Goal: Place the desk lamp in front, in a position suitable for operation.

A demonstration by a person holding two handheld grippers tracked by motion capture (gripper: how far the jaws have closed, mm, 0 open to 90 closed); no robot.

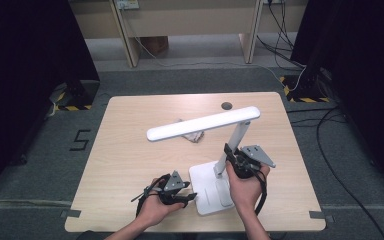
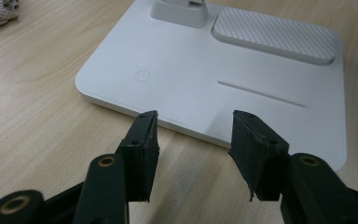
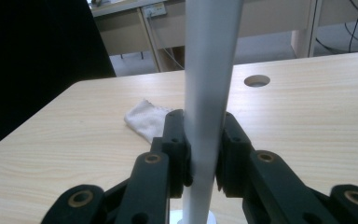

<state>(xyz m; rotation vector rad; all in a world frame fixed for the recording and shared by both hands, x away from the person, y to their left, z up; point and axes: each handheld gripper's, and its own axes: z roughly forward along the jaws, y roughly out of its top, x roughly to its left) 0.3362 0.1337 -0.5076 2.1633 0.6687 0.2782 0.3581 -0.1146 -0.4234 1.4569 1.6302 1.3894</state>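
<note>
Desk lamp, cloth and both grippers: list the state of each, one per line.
Desk lamp: upright on the table, head level, apparently unlit.
Cloth: crumpled, lying loose behind the lamp.
Left gripper: open, empty, at the base's edge.
Right gripper: shut on the lamp's post.

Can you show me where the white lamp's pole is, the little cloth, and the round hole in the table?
White lamp's upright pole (image 3: 209,93): right gripper view, mid-shaft.
Crumpled white cloth (image 3: 145,119): right gripper view, its middle.
Round hole in the wooden table (image 3: 257,80): right gripper view, its centre.

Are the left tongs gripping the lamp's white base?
No, the left tongs stand open just short of the lamp base, with bare table showing between their tips.
</note>
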